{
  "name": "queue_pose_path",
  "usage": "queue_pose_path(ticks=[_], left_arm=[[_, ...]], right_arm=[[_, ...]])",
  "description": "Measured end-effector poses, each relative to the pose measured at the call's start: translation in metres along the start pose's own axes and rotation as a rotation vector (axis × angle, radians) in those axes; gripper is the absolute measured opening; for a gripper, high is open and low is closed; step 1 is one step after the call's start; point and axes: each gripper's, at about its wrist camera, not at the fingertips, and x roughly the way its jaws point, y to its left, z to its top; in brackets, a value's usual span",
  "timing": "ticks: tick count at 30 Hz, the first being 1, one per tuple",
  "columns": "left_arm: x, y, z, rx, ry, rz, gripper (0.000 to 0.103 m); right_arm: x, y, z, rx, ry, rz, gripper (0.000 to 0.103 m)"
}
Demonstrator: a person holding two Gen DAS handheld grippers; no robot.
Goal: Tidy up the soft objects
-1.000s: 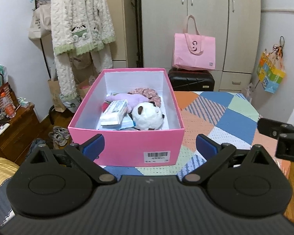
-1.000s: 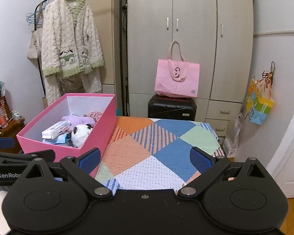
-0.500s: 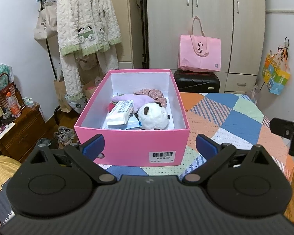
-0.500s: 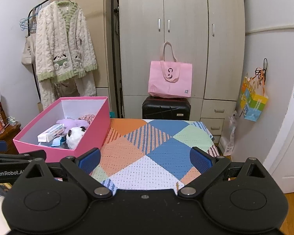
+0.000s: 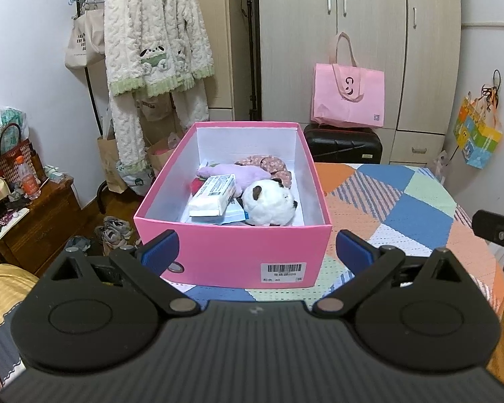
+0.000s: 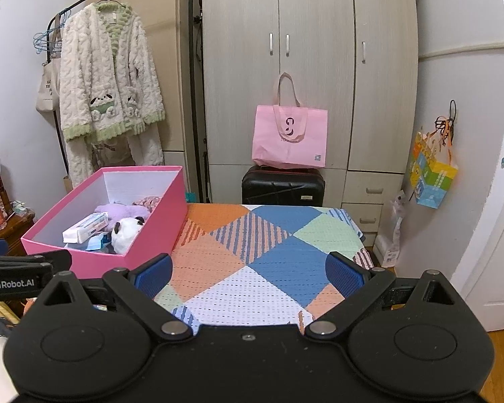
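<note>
A pink box (image 5: 225, 255) stands on the patchwork-covered table (image 5: 403, 208). It holds a white panda plush (image 5: 268, 203), a purple plush (image 5: 232, 172), a floral cloth (image 5: 268, 163) and a white tissue pack (image 5: 213, 194). My left gripper (image 5: 255, 252) is open and empty, just in front of the box's near wall. My right gripper (image 6: 248, 272) is open and empty above the table's near edge, to the right of the box (image 6: 158, 225). The plush (image 6: 126, 230) and the pack (image 6: 85, 226) also show there.
A black suitcase (image 6: 282, 184) with a pink tote bag (image 6: 289, 137) stands before the wardrobe behind the table. A fluffy robe (image 6: 107, 80) hangs on a rack at the left. A wooden side table (image 5: 27, 215) with clutter and shoes (image 5: 114, 231) are left of the box.
Both grippers have drawn back and risen a little from the table, so the box looks smaller and farther. Both stay open and empty.
</note>
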Motion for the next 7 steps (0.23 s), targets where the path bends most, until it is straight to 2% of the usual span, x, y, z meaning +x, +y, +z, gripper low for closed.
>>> queue_pose_path(ticks=[7], left_arm=[[-0.0017,-0.0012,-0.0009,0.016,-0.009,0.0,0.102]], right_arm=[[0.0021,-0.002,0.0007,0.006,0.004,0.002,0.1]])
